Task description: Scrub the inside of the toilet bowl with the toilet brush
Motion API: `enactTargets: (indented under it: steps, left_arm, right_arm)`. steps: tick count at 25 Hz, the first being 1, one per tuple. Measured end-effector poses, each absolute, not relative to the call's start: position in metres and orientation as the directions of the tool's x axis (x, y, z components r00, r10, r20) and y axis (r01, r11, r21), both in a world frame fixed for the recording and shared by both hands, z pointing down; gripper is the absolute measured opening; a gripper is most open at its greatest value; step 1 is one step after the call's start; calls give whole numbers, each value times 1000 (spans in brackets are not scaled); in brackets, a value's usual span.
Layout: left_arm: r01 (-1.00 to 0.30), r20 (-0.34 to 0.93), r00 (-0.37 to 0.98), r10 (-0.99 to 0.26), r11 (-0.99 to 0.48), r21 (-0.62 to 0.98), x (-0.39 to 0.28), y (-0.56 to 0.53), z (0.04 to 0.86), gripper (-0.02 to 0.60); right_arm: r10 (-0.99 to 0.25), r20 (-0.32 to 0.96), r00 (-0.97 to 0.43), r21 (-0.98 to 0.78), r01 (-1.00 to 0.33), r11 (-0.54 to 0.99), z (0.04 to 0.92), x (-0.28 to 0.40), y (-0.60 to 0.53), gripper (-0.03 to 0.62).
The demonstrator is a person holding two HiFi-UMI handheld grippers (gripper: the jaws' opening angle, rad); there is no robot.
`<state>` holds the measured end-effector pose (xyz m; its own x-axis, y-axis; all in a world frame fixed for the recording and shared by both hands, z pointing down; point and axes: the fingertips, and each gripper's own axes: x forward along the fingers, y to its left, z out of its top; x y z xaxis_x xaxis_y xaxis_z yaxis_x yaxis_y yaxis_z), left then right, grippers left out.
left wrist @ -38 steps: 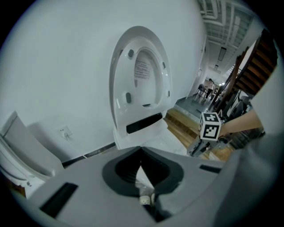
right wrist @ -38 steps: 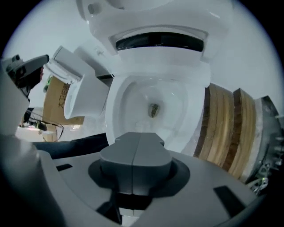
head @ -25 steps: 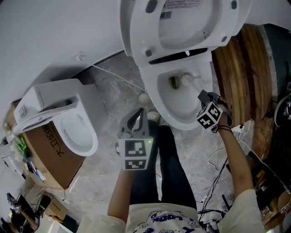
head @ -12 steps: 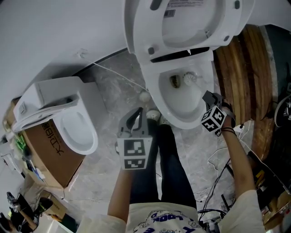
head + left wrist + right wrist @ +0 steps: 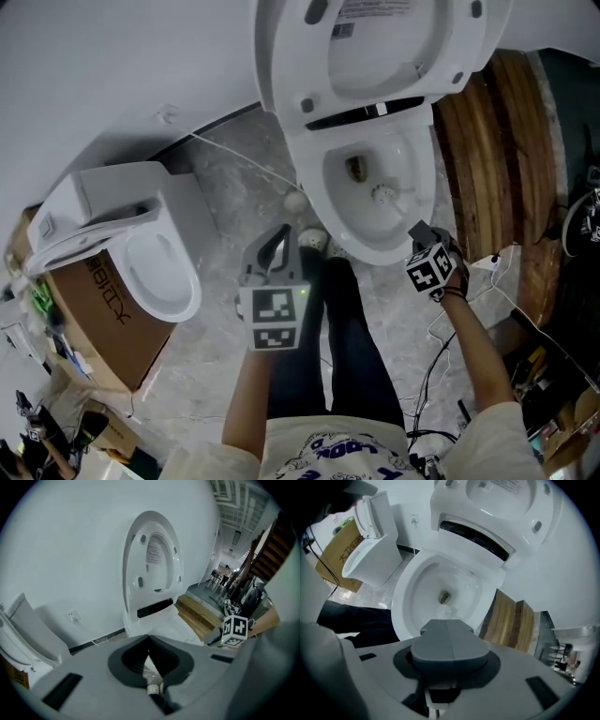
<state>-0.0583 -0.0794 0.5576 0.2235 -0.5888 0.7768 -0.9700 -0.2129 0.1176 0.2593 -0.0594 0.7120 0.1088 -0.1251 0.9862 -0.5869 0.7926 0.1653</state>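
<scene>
The white toilet bowl (image 5: 358, 223) stands with its lid (image 5: 384, 47) raised. Inside it, the white head of the toilet brush (image 5: 382, 195) rests on the bowl's front slope, below the dark drain (image 5: 356, 169). My right gripper (image 5: 416, 230) is at the bowl's front right rim, shut on the brush handle. In the right gripper view the jaws (image 5: 449, 623) are pressed together and hide the handle; the brush head (image 5: 445, 612) shows just past them in the bowl (image 5: 417, 588). My left gripper (image 5: 290, 230) hangs shut and holding nothing over the floor left of the bowl.
A second toilet (image 5: 141, 253) lies on a cardboard box (image 5: 98, 314) at the left. Wooden planks (image 5: 497, 141) lie right of the bowl. Cables (image 5: 450, 328) trail on the floor at the right. The person's dark trouser legs (image 5: 337, 356) stand before the bowl.
The brush head has slid from beside the drain at the back of the bowl toward the front. My right gripper drew back and slightly left. The left gripper stayed put.
</scene>
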Motion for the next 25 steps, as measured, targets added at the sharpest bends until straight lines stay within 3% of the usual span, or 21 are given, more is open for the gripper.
enactTargets:
  steps: [5,11,17,25]
  left_arm:
    - [-968,771,232,-593,-221,122,-56,-76,553,2]
    - [-965,764,241,-599,-230,123,-53,-72,548,2]
    - [-962,756,248,-606,-245,119,-51,-69,541,2]
    - [-964,731,240,-639,-245,102,-52,-72,517,2]
  right_arm:
    - [-73,994,84,111,-733,671,707,249,-24,169]
    - [-15,999,-29,-22,-929,370,705,234,3,169]
    - [-44,982,-185,-180,-978,102,699,203,-3,169]
    - [-177,963,-203,-189,-977,95,651,176,-37,169]
